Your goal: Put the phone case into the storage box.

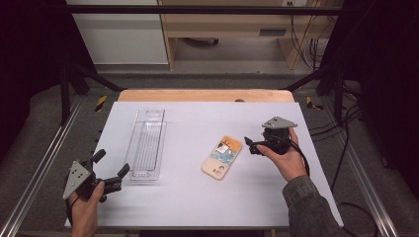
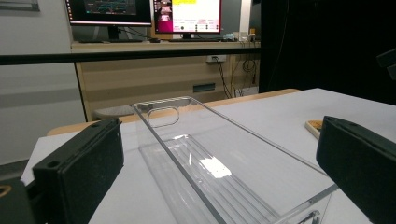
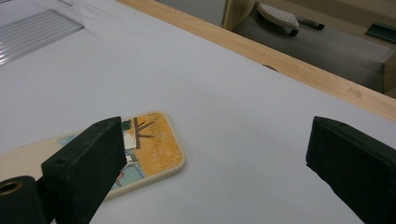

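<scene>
Right tool (image 1: 253, 146) hovers just beside the phone case (image 1: 222, 157), its jaws spread wide and holding nothing; in the right gripper view the case's near corner lies partly behind one jaw. Left tool (image 1: 114, 178) sits at the near end of the clear tray (image 1: 146, 143), jaws likewise apart and empty, with the tray running away between them in the left gripper view.

Judging from this, the step in hand is the approach: the right tool seems set to pick up the case, probably for the tray, while the left lines up to steady that tray. The next move calls for lowering the jaws to straddle the case's thin edge, which lies flat on the table (image 1: 197, 197) and offers little to pinch.

The case is a flat, rounded rectangle, cream-rimmed, with a printed orange and teal picture and a matte look. The tray is long, narrow, hard transparent plastic with a ribbed floor and a handle slot in its far wall. The table's white surface is smooth.
</scene>
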`<action>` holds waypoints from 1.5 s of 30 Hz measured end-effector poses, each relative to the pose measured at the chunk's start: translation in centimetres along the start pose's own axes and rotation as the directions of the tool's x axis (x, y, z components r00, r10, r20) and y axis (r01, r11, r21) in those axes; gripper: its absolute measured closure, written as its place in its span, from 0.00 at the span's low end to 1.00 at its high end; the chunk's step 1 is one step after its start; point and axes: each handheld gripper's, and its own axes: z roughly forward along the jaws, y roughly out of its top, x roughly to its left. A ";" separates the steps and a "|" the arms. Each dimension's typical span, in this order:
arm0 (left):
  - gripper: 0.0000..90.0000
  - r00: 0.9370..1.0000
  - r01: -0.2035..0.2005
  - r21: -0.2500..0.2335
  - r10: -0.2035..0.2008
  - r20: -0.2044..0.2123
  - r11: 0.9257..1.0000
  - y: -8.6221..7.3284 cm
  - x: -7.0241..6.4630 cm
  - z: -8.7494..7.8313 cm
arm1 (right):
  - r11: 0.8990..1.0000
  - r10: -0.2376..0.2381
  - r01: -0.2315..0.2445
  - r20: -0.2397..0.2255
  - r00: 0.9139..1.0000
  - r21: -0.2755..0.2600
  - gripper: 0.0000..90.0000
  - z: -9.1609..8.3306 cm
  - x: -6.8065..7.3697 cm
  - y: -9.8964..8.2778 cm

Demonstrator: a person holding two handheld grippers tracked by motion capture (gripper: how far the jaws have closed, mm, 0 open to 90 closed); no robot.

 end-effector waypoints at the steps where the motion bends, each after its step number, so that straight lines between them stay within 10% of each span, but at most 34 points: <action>1: 0.01 1.000 -0.001 0.000 0.001 0.001 1.000 0.0 0.0 0.0 | 1.000 0.000 0.000 0.001 1.000 0.000 0.05 0.1 0.0 0.0; 35: 0.01 1.000 -0.004 0.007 0.004 0.011 1.000 -0.1 -0.2 0.2 | 0.998 0.051 -0.052 0.027 0.998 0.045 0.09 4.5 -0.4 -0.4; 45: 0.01 1.000 -0.005 0.008 0.005 0.013 1.000 -0.1 -0.3 0.2 | 0.998 0.058 -0.058 0.019 0.998 0.028 0.49 5.5 0.0 -0.7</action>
